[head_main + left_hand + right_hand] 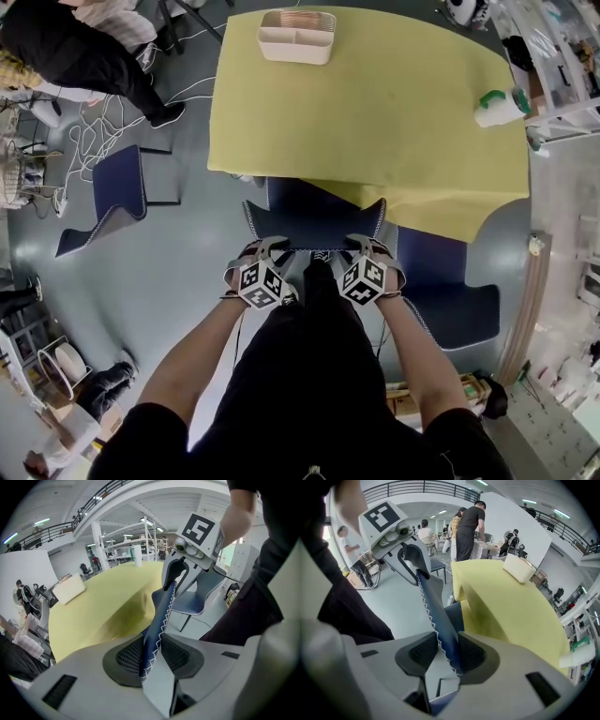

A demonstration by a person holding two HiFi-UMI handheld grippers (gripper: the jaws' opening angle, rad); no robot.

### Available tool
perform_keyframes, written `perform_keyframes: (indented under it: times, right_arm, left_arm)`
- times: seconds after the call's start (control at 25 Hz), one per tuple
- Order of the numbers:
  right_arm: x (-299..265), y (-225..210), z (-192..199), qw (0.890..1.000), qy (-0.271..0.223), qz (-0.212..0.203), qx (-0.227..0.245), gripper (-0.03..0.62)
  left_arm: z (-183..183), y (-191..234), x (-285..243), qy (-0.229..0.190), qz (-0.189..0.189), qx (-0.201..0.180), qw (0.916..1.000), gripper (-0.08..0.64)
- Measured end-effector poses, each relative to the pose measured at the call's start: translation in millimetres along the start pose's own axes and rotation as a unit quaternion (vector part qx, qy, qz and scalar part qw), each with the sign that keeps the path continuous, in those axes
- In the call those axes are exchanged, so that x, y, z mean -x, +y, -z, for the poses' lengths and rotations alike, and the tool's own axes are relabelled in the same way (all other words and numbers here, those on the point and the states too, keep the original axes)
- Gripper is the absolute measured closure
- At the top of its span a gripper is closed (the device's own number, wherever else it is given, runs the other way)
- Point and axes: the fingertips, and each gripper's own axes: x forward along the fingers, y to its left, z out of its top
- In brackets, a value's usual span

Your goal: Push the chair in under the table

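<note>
In the head view, your left gripper (265, 249) and right gripper (371, 247) sit side by side on the top edge of the blue chair's backrest (314, 246). The chair (314, 217) faces the yellow-covered worktop (375, 122), with the front of its seat already under the hanging cloth and the rest out on the floor. I'd judge you are partway into the push. A second blue chair (450, 295) stands just to the right.

In the left gripper view, the jaws of the left gripper (152, 654) are closed on the backrest's stitched edge (159, 616). The padding fills the gap between the pads. The other gripper (179, 576) grips farther along the same edge.

In the right gripper view, the jaws of the right gripper (446, 654) clamp the same blue edge (436, 616), nothing loose between them.

Next, you probably need a level, even shove from both hands toward the worktop. Keep the chair square so it clears its neighbour.
</note>
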Motion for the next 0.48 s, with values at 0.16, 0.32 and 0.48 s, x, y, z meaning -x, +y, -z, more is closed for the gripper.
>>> perform_keyframes:
  times: [0.16,0.32,0.48]
  right_arm:
    - [-3.3,-18.7,-4.0,1.000,-0.001,0.000,0.005,0.449]
    - [-7.2,-36.4,-11.4,1.000,-0.005,0.000,0.010,0.449]
    - [-11.4,-53.7,-17.6,1.000,-0.006,-0.001,0.012,0.449]
  left_arm:
    - [-8.1,15.1,-6.7,0.000,-0.003,0.004,1.0000,0.439]
    - [-14.0,32.1,-11.4,-0.001,-0.010,0.010,0.9999,0.437]
    - [-19.4,48.3,-17.3,-0.001,-0.015,0.014,0.9998,0.436]
